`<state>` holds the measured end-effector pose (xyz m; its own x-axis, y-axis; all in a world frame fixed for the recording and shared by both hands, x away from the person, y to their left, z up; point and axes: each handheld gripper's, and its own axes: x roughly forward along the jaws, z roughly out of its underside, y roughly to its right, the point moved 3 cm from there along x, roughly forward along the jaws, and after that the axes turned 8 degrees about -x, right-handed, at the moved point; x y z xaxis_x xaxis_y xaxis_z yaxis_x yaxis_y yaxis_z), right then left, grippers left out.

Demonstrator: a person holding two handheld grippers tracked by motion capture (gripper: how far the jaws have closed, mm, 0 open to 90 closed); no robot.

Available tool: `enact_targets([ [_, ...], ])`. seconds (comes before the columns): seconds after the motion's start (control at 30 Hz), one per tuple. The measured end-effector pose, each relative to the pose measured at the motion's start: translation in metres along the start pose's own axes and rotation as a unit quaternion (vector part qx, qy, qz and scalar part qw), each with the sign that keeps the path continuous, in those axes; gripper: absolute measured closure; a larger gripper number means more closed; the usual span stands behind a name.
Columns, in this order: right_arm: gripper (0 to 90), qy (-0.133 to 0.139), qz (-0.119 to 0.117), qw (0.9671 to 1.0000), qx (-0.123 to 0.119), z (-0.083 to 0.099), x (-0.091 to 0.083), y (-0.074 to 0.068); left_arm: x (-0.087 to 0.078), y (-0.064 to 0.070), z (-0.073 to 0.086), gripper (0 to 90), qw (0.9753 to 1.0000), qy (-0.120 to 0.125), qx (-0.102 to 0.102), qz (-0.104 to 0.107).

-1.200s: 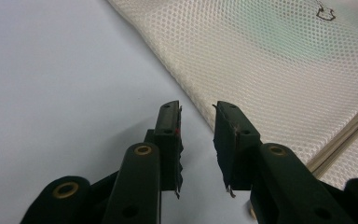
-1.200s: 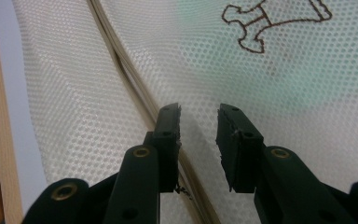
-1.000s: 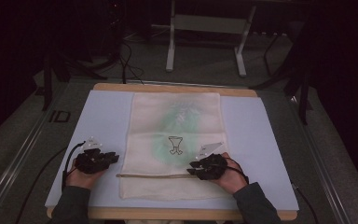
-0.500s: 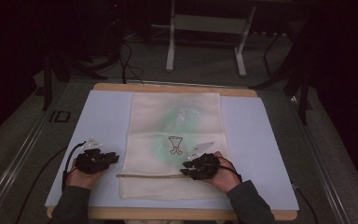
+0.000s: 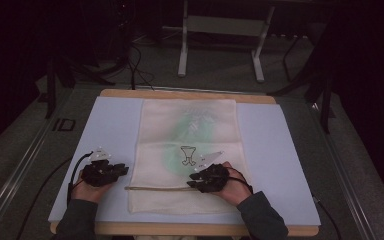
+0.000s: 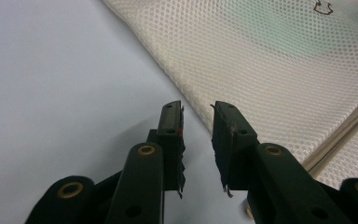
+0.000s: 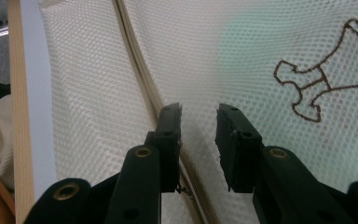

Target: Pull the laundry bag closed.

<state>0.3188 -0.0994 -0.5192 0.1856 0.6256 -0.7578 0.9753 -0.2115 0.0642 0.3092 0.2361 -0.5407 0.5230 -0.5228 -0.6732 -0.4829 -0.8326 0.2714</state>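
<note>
A cream mesh bag (image 5: 187, 150) lies flat on the pale blue mat, with a green patch inside and a brown stitched figure (image 5: 187, 156) on it. A tan zipper strip (image 5: 155, 188) runs across its near part. My left gripper (image 5: 122, 170) rests on the mat just left of the bag's edge (image 6: 177, 88), open, nothing between its jaws. My right gripper (image 5: 192, 181) sits on the bag at the zipper's right end, open. In the right gripper view the zipper strip (image 7: 137, 60) passes by the left jaw and the stitched figure (image 7: 317, 88) lies to the right.
The pale blue mat (image 5: 105, 130) covers a wooden-edged table (image 5: 180, 93). Cables (image 5: 75, 172) trail from the left gripper. A metal stand (image 5: 220, 30) and dark floor lie beyond the table's far edge.
My right gripper has slid left along the zipper line over the bag. The left gripper has stayed in place.
</note>
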Motion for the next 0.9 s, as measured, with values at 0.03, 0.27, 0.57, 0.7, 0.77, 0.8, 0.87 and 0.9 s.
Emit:
enact_targets([
  [0.03,70.5,0.001,0.0,1.0,0.0,-0.001,0.001,0.0,0.0,0.0,0.0,73.0,1.0,0.0,0.0,0.001],
  [0.27,72.0,0.006,-0.005,1.0,-0.002,-0.006,0.005,0.0,0.001,0.001,0.0,73.6,1.0,-0.002,0.001,0.006],
  [0.57,73.9,0.01,-0.005,0.9998,-0.013,-0.016,0.013,-0.003,0.002,0.002,0.0,75.2,0.9999,-0.004,0.004,0.011],
  [0.7,73.8,0.01,-0.008,0.9997,-0.019,-0.019,0.017,-0.005,0.002,0.003,0.0,76.7,0.9999,-0.004,0.002,0.015],
  [0.77,73.8,0.009,-0.01,0.9997,-0.02,-0.02,0.019,-0.006,0.002,0.003,0.0,77.5,0.9999,-0.004,0.001,0.016],
  [0.8,73.8,0.01,-0.01,0.9997,-0.02,-0.021,0.02,-0.007,0.003,0.004,0.0,77.9,0.9999,-0.004,0.002,0.016],
  [0.87,73.9,0.01,-0.013,0.9997,-0.021,-0.022,0.021,-0.008,0.003,0.004,0.0,78.6,0.9998,-0.005,0.004,0.018],
  [0.9,73.9,0.011,-0.013,0.9996,-0.023,-0.023,0.021,-0.008,0.003,0.004,0.0,79.2,0.9998,-0.006,0.005,0.018],
])
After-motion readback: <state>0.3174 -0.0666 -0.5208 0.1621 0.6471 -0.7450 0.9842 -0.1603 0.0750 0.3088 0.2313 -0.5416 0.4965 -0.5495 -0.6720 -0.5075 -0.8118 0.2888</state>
